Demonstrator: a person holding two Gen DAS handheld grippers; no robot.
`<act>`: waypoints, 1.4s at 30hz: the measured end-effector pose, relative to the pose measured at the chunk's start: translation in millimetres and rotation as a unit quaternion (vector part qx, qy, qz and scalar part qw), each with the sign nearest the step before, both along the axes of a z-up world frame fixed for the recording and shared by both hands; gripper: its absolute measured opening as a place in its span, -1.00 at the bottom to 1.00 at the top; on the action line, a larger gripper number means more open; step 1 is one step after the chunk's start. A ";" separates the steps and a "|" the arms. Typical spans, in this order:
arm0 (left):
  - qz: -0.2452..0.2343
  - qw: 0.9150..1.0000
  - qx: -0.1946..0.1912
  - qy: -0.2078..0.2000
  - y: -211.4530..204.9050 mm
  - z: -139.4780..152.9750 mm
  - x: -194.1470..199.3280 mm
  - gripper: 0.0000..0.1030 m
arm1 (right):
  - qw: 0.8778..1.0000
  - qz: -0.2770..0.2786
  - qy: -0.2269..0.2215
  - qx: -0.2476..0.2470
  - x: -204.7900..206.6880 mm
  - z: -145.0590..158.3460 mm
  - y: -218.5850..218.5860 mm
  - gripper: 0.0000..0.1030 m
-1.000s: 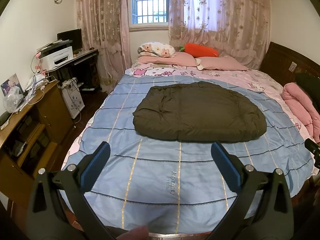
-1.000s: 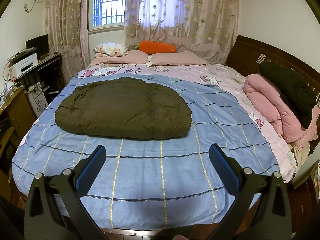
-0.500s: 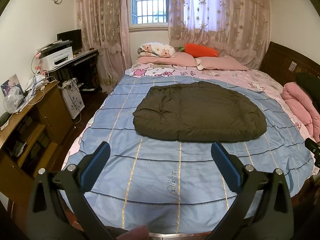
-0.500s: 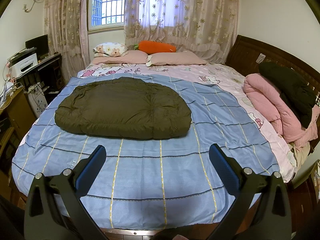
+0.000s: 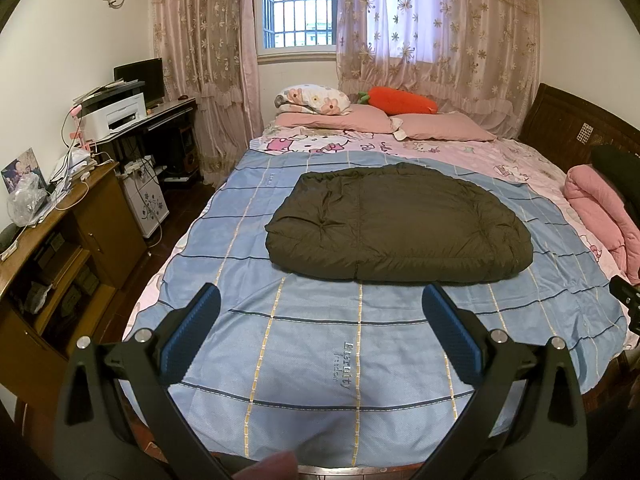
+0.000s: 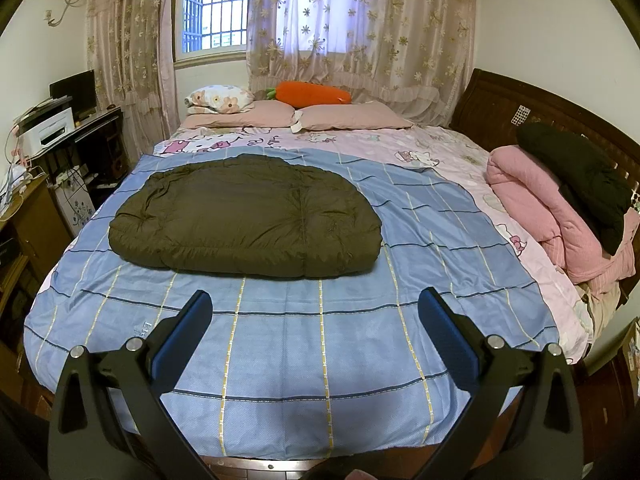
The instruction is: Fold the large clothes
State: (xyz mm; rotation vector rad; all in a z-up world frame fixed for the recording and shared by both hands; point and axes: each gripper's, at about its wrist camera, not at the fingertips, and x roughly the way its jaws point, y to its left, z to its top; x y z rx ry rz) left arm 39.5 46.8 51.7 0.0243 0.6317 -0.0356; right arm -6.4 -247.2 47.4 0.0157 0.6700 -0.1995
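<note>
A big dark green coat (image 5: 396, 232) lies folded flat in the middle of the frame, on a blue checked sheet (image 5: 320, 340). The left gripper (image 5: 320, 312) and right gripper (image 6: 316, 312) sit low in the frame, fingers spread wide, holding nothing, well apart from the coat.

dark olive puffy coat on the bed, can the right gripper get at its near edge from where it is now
Probably yes. The right gripper has its jaws open and empty, and only bare blue checked bedspread lies between it and the dark olive puffy coat. Nothing blocks the near edge, though it must move forward.
</note>
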 end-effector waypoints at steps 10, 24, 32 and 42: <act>0.000 1.000 0.000 0.000 -1.4 -0.3 -0.2 0.96 | 1.000 0.000 0.000 0.001 0.1 1.0 0.1 0.97; -0.001 1.000 0.000 0.001 -2.8 0.1 -0.2 0.96 | 1.000 -0.001 0.001 0.001 -1.6 -0.3 -2.2 0.97; -0.002 1.000 0.000 0.001 -3.2 0.4 -0.4 0.96 | 1.000 -0.001 0.001 0.001 -1.6 0.1 -2.9 0.97; -0.002 1.000 -0.001 0.002 -3.7 0.5 -0.5 0.96 | 1.000 0.000 0.002 0.001 -1.3 0.2 -3.7 0.97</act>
